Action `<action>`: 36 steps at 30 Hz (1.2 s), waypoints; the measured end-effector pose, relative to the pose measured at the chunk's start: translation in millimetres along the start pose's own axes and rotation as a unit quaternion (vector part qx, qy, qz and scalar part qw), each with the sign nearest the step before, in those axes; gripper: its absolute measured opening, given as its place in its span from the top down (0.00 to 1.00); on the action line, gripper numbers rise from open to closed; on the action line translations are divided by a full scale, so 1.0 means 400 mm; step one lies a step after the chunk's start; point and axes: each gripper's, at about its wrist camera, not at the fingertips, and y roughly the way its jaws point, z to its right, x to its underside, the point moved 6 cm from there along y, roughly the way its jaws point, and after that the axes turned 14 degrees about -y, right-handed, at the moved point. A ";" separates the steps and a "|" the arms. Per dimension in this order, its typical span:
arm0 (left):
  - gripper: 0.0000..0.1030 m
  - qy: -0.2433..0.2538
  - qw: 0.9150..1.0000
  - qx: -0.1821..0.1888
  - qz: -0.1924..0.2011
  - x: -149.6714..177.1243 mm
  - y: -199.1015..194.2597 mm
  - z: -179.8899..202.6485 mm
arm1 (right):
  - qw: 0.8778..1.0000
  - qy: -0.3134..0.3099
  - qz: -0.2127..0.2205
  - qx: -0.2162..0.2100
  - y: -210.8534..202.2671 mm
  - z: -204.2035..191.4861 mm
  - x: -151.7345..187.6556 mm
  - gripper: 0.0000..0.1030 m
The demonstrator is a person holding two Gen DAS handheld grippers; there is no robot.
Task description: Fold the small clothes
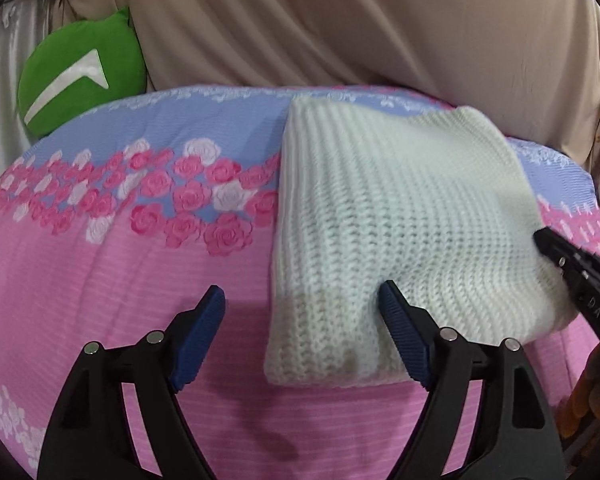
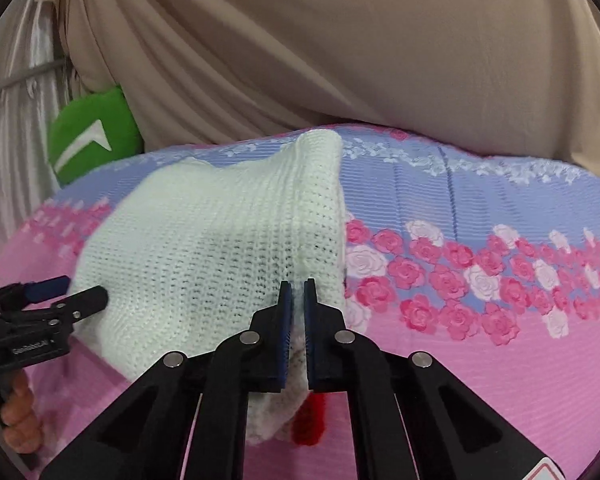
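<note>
The right gripper (image 2: 298, 286) has its jaws clenched on the near right edge of a white knitted garment (image 2: 204, 256), the blue pads nearly meeting with a thin pinch of knit between them; it points forward and somewhat downward over the bed. The left gripper (image 1: 302, 298) stands released, jaws spread wide: one blue pad rests against the knit near its front left corner, the other hangs over bare cover to the left, so the corner of the garment lies between them without being pinched. It too angles down toward the bed. The garment lies folded on a quilted bedcover (image 1: 100, 264) that is pink in front and blue toward the back, with a band of pink and white roses running across. The left wrist view shows the garment's left edge as a thick stacked fold and some faint brownish marks near its front corner; at its right margin the tip of the right gripper presses into the knit. Only the right wrist view shows a patch of red yarn (image 2: 310, 420) under the knit beside the clenched jaws, and, at its left margin, the left gripper seen from the side with the person's fingers (image 2: 18, 412) wrapped round its handle. Behind the bed both views show a beige draped cloth (image 2: 300, 60) and a green cushion (image 1: 84, 72) with a white mark.
</note>
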 end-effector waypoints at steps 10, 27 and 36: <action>0.10 0.046 0.994 -0.071 0.075 0.061 -0.074 0.046 | 0.996 0.066 0.047 -0.029 -0.104 0.008 0.039 0.58; 0.05 0.019 0.990 -0.113 0.077 0.172 -0.148 0.074 | 0.997 0.072 0.002 -0.010 -0.220 -0.065 0.192 0.17; 0.05 0.019 0.989 -0.123 0.081 0.192 -0.166 0.078 | 0.998 0.060 -0.004 -0.008 -0.232 -0.085 0.199 0.16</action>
